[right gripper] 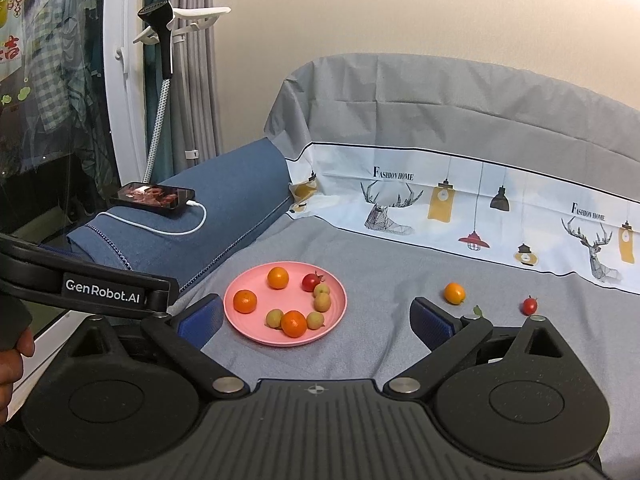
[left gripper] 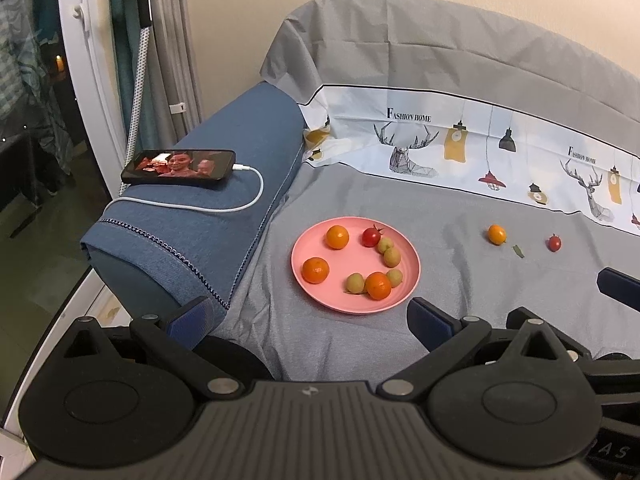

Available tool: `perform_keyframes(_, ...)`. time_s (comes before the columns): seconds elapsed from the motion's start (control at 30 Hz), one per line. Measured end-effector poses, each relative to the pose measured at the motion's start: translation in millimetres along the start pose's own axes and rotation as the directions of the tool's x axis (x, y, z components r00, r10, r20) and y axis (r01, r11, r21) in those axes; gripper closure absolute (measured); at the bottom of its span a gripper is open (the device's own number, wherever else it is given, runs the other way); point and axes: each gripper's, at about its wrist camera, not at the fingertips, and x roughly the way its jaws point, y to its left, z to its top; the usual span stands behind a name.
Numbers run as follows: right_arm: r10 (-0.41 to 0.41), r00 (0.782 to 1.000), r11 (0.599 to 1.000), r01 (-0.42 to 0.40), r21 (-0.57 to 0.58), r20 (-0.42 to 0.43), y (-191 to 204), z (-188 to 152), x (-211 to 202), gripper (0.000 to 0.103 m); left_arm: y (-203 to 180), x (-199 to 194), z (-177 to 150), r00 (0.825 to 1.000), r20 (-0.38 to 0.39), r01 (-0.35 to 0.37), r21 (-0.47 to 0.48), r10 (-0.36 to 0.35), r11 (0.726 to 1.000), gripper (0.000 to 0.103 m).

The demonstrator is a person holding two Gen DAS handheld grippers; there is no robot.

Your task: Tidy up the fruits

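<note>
We find a home, most likely a living room or bedroom. A sofa or bed (right gripper: 400,248) is draped in grey cloth, with a printed band (left gripper: 460,136) reading "Fashion Home" among deer and lamp motifs. A padded blue arm (left gripper: 208,216) carries a phone (left gripper: 179,165) on a white charging cable (left gripper: 224,206). Beside it stand a garment steamer (right gripper: 160,20) with its hose, grey curtains (right gripper: 196,80) and a white-framed glass door (right gripper: 120,80). Clothes (right gripper: 60,60) appear behind the glass. A pink plate (left gripper: 320,248) of fruit sits on the cloth.
</note>
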Motion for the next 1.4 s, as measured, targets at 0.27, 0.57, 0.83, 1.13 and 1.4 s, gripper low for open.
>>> perform_keyframes(0.27,-0.002,1.0,1.0,0.002,0.005,-0.004,0.7,-0.2,-0.3,0.004,-1.1,2.2,-1.0,1.0,-0.01,-0.001,0.003,0.001,1.0,0.0)
perform_keyframes(0.57,0.0,1.0,1.0,0.0,0.023,-0.022,-1.9,-0.7,4.8,0.004,-3.6,9.4,-2.2,0.999,-0.035,-0.003,0.009,0.003,1.0,0.0)
perform_keyframes(0.83,-0.001,0.999,0.999,0.002,0.037,-0.037,-3.6,-1.8,9.9,0.004,-6.5,14.6,-2.8,0.999,-0.052,-0.007,0.023,0.008,1.0,0.0)
perform_keyframes(1.13,0.005,0.998,0.998,-0.001,0.067,-0.059,-11.0,-5.2,19.8,0.004,-7.4,25.2,-2.1,0.996,-0.083,-0.01,0.038,0.013,0.999,0.0)
perform_keyframes(1.4,-0.007,0.998,0.995,0.014,0.102,-0.069,-20.6,-9.2,28.9,0.004,-14.0,42.6,3.1,0.992,-0.128,-0.01,0.063,0.018,0.998,0.0)
